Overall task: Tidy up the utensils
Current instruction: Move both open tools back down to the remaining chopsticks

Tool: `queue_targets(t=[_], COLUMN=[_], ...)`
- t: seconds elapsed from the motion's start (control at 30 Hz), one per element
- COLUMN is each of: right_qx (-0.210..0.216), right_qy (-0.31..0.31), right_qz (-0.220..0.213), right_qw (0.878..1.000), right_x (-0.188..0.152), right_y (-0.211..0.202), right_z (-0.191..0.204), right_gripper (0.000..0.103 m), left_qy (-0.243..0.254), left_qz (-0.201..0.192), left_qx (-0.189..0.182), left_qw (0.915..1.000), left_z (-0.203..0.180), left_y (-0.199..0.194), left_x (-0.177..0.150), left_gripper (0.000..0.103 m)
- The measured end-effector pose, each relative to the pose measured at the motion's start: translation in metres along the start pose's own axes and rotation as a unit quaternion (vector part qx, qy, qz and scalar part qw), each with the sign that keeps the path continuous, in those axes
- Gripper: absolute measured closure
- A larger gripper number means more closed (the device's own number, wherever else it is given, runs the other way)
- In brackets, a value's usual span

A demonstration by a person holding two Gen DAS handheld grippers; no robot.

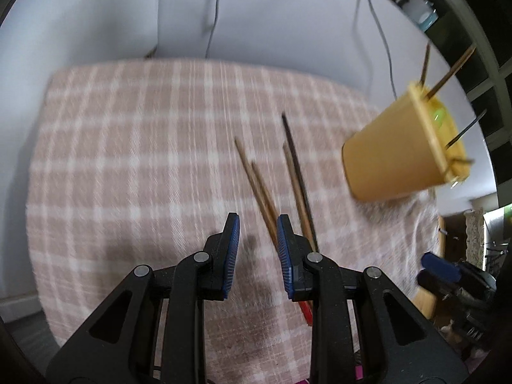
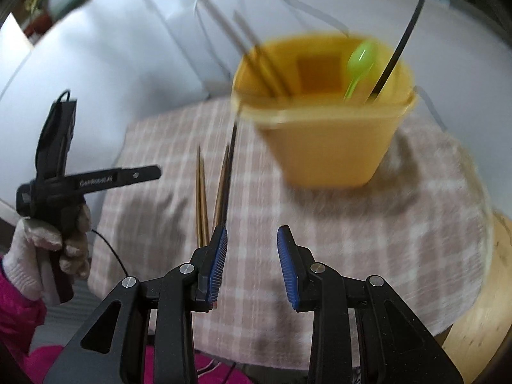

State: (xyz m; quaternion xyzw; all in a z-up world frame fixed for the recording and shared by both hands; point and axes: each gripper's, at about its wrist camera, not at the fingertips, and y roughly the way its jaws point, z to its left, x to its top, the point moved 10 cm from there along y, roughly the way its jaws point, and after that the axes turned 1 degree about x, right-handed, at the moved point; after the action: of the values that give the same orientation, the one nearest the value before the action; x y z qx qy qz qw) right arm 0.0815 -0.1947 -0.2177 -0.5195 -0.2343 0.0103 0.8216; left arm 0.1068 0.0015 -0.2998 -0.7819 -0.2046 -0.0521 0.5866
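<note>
Chopsticks [image 1: 256, 188], four thin sticks of brown wood and one darker, lie loose on the pink-and-white checked cloth [image 1: 128, 160] covering the round wooden tabletop [image 2: 473, 336]. Just above them hangs the left claw [image 1: 258, 249], its blue-padded jaws apart and gripping nothing, with the nearest sticks running under its right finger. The right claw [image 2: 252, 265] is likewise spread wide and empty, the chopstick ends beside its left finger. Behind stands the yellow plastic cup [image 2: 323, 134], upright on the cloth, holding several chopsticks, a lime-green plastic spoon [image 2: 360, 64] and a dark utensil handle. A white-gloved hand [image 2: 48, 249] grips the left tool. Both views are motion-blurred.
</note>
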Motion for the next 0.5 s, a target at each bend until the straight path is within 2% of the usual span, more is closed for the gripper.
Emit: queue_targets(t=[0.13,0.5], right_qx=[0.004,0.009], right_qy=[-0.004,-0.001], right_qz=[0.031,0.045], right_qw=[1.000,0.999], right_x=[-0.014,-0.016], right_y=[0.024,0.050], right_z=[0.006,0.015], right_gripper=[0.072,0.072], left_qy=[-0.001,-0.005], left_qz=[0.016,0.025], left_qx=[0.007,0.010], left_qw=[0.9998,0.9996], left_z=[-0.005,-0.017], left_y=[0.019,0.047], left_x=[-0.011,-0.015], left_gripper=[0.080,0.080])
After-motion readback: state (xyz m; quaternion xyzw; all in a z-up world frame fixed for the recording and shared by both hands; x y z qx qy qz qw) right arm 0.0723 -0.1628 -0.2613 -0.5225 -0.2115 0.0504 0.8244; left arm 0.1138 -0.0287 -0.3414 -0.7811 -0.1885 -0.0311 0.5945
